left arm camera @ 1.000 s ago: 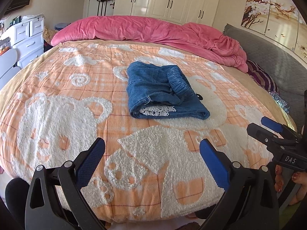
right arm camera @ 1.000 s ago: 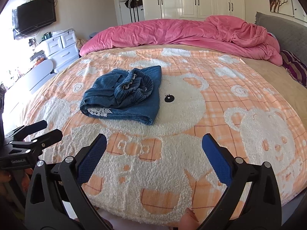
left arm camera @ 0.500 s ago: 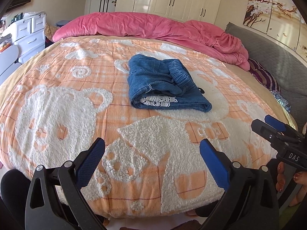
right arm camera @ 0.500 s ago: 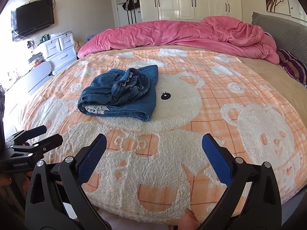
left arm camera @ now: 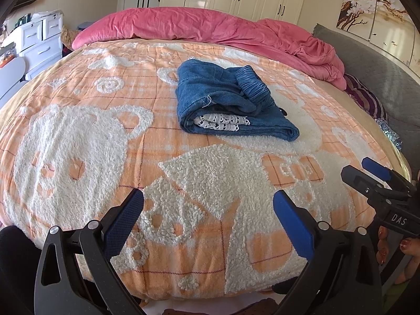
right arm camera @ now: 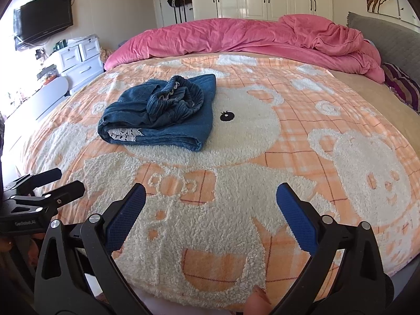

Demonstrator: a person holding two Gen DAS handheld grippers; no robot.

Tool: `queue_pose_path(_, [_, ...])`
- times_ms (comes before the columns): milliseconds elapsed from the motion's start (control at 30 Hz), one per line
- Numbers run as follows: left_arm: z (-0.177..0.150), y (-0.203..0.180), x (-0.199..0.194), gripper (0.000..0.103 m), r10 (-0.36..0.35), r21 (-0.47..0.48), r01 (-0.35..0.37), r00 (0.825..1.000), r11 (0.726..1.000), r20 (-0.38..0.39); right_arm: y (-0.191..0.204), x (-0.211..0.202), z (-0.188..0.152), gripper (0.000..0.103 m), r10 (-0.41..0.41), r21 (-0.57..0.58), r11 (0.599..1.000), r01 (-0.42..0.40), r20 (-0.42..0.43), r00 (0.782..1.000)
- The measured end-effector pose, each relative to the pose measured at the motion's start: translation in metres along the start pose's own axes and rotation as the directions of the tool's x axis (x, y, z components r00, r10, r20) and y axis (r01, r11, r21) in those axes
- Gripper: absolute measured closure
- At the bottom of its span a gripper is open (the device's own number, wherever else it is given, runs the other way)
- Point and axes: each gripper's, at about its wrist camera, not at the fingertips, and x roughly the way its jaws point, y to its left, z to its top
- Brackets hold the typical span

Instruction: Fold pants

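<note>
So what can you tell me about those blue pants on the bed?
The pants are blue denim, folded into a thick, slightly lumpy bundle. A gathered, ribbed waistband bunches on top, and a strip of white lace peeks out of the near edge between the layers. They lie flat on the fuzzy orange-and-white bear blanket, and nothing else touches them.

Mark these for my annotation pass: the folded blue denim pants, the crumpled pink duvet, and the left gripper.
folded blue denim pants (left arm camera: pixel 210 89), left wrist view, upper denim layer.
crumpled pink duvet (right arm camera: pixel 236 36), right wrist view, middle of its bulk.
left gripper (left arm camera: pixel 208 210), left wrist view, midway between fingertips.
</note>
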Motion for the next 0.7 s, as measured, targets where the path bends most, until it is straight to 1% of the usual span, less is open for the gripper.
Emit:
queue_pose_path(333, [-0.002, 0.004, 0.008, 0.004, 0.004, -0.002, -0.004, 1.000, 1.000, 0.012, -0.001, 0.011, -0.007, 0.009, -0.005, 0.000, 1.000, 0.005, -0.008, 1.000])
queue_pose_path(700, [-0.002, 0.003, 0.011, 0.004, 0.021, 0.007, -0.021, 1.000, 1.000, 0.002, -0.002, 0.014, -0.009, 0.009, -0.006, 0.007, 1.000, 0.007, -0.015, 1.000])
